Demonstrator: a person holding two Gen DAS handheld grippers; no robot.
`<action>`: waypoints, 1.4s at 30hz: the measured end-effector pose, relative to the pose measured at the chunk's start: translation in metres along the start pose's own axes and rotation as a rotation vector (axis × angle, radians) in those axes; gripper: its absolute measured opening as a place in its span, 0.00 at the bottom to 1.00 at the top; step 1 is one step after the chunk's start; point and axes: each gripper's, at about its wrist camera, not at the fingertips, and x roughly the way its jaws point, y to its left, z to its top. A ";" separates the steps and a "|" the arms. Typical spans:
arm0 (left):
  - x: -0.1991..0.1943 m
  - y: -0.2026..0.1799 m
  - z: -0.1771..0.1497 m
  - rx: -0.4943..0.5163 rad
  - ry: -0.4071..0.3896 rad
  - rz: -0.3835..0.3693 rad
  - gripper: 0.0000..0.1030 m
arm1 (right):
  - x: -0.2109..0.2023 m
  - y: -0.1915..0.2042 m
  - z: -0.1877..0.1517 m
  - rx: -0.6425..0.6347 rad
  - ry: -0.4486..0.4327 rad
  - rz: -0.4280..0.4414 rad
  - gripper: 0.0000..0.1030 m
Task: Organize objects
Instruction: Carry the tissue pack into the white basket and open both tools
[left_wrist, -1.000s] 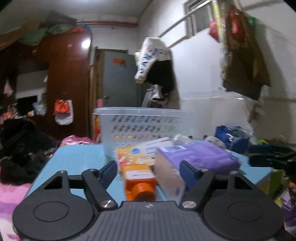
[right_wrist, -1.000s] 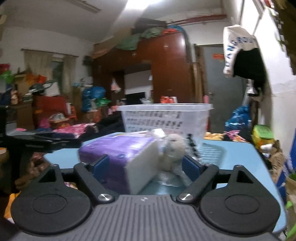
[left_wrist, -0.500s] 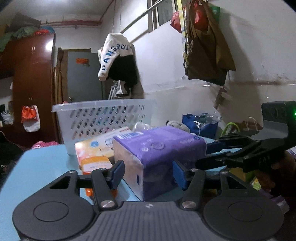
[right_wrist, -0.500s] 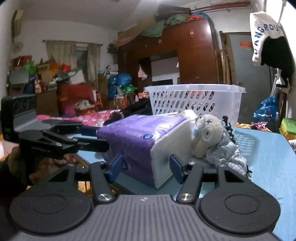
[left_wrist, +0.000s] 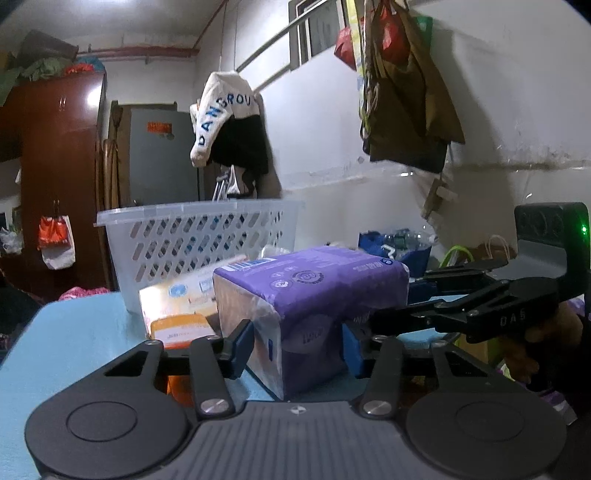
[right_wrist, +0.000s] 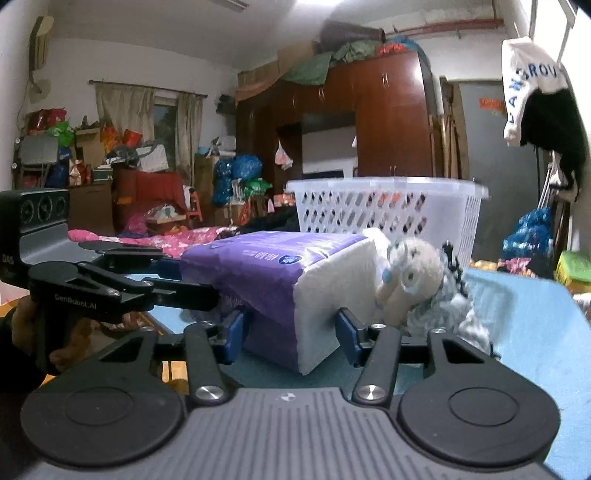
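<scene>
- While both tools are meeting at one purple tissue pack (left_wrist: 314, 291), the pack is sitting on the blue desk (left_wrist: 62, 343), in front of the white perforated basket (left_wrist: 199, 243).
- Seen from the left wrist, the left hand-held gripper (left_wrist: 297, 341) is straddling the near end of the pack, its blue fingers (left_wrist: 242, 341) lying against the wrapper on either side; whether they are truly pinching it I cannot tell.
- Seen from the right wrist, the right hand-held gripper (right_wrist: 291, 334) is bracketing the pack's other end (right_wrist: 258, 280), its blue fingers (right_wrist: 345, 328) touching the purple side and the white end face; firmness of grip is not showing here either.
- An orange and white box (left_wrist: 184, 295) is lying just left of the pack, with an orange bottle (left_wrist: 179, 328) in front of it, partly hidden behind the left finger.
- A small cream plush toy (right_wrist: 410, 277) is leaning against the pack's white end, near the basket (right_wrist: 388, 214).
</scene>
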 end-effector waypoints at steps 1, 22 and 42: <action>-0.003 -0.002 0.002 0.010 -0.010 0.004 0.52 | -0.003 0.004 0.003 -0.014 -0.007 -0.007 0.53; 0.080 0.066 0.178 0.027 -0.037 0.083 0.52 | 0.113 -0.071 0.178 -0.062 0.098 -0.114 0.53; 0.197 0.141 0.155 -0.180 0.230 0.141 0.56 | 0.185 -0.107 0.149 -0.002 0.355 -0.264 0.75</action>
